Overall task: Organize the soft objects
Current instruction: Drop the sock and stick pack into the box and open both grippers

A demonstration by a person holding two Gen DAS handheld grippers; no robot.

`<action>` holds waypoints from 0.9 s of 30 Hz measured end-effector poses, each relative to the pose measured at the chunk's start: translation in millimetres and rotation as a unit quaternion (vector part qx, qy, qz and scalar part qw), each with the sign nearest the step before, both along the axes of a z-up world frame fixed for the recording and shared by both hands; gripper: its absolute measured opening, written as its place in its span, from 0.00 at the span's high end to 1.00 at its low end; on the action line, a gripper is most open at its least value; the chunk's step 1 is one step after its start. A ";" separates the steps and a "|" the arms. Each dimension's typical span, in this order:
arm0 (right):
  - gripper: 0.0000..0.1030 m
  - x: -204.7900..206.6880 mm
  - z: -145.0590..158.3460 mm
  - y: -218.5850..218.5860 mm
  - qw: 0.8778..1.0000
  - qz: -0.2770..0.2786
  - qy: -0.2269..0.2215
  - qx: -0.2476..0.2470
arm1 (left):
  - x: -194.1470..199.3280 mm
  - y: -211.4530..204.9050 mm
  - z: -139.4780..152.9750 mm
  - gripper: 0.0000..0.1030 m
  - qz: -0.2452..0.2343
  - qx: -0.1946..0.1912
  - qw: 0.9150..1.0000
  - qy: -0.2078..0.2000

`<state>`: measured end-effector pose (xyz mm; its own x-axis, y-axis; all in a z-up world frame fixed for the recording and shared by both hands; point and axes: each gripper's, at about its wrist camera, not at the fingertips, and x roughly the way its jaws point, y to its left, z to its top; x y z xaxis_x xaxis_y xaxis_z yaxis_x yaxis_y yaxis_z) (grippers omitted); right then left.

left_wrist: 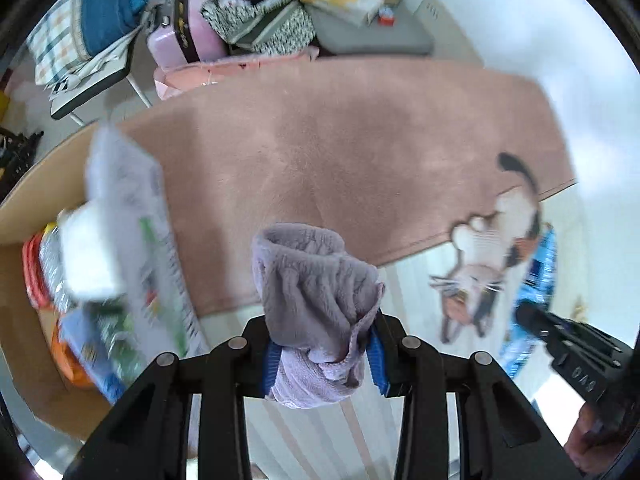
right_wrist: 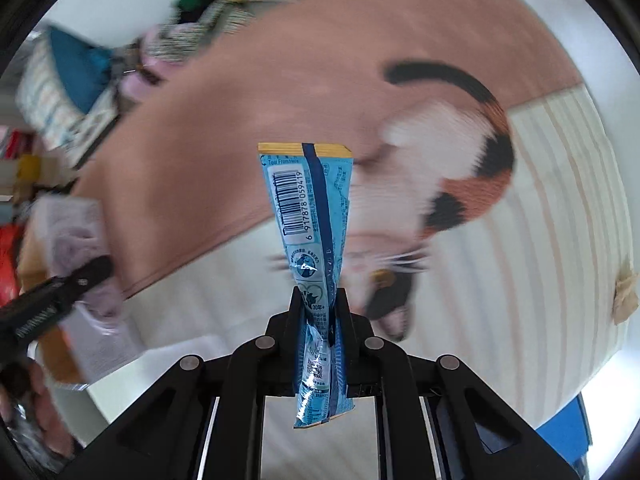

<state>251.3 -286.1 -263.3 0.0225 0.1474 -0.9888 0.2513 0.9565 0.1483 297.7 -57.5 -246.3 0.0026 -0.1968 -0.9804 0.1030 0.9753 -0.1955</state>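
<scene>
My left gripper [left_wrist: 322, 354] is shut on a bunched lilac fleece cloth [left_wrist: 316, 300] and holds it in the air above the rug's near edge. My right gripper [right_wrist: 319, 312] is shut on a light blue plastic packet [right_wrist: 310, 216] with a barcode, which stands up from the jaws. The packet and the right gripper also show at the right of the left wrist view [left_wrist: 536, 280]. The left gripper with the cloth shows at the left of the right wrist view [right_wrist: 76, 276].
A cardboard box [left_wrist: 48, 184] at the left holds several packets and a white wrapped pack [left_wrist: 120, 208]. A pink rug with a cat picture [left_wrist: 360, 152] covers the floor. A chair with folded blankets [left_wrist: 80, 28], bags and clutter stand at the back.
</scene>
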 end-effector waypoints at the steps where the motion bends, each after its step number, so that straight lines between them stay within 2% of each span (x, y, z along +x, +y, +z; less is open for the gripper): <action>1: 0.87 -0.7 16.3 16.9 1.000 0.012 -0.011 0.005 | -7.8 9.1 12.4 0.68 0.008 -0.012 1.000 -0.008; 4: 0.87 2.4 53.8 68.9 0.998 0.049 -0.039 0.025 | -21.3 54.8 47.3 0.68 0.033 -0.034 0.998 -0.030; 6: 0.87 5.0 72.7 104.8 0.995 0.074 -0.052 0.038 | -26.8 83.2 64.8 0.68 0.046 -0.035 0.997 -0.041; 9: 0.87 4.9 93.7 173.4 0.990 0.117 -0.066 0.044 | -39.8 136.4 86.6 0.68 0.069 -0.018 0.996 -0.061; 12: 0.87 14.9 91.2 228.0 0.986 0.145 -0.066 0.043 | -39.4 197.9 91.9 0.68 0.098 0.018 0.993 -0.068; 16: 0.87 31.3 71.3 289.7 0.984 0.169 -0.052 0.027 | -37.2 261.3 75.0 0.68 0.137 0.041 0.988 -0.051; 20: 0.87 43.0 44.0 327.3 0.983 0.179 -0.028 0.010 | -36.7 310.8 43.6 0.68 0.164 0.053 0.985 -0.018; 27: 0.87 54.9 2.0 350.1 0.982 0.185 0.000 -0.024 | -38.4 340.8 -22.4 0.68 0.171 0.058 0.982 0.056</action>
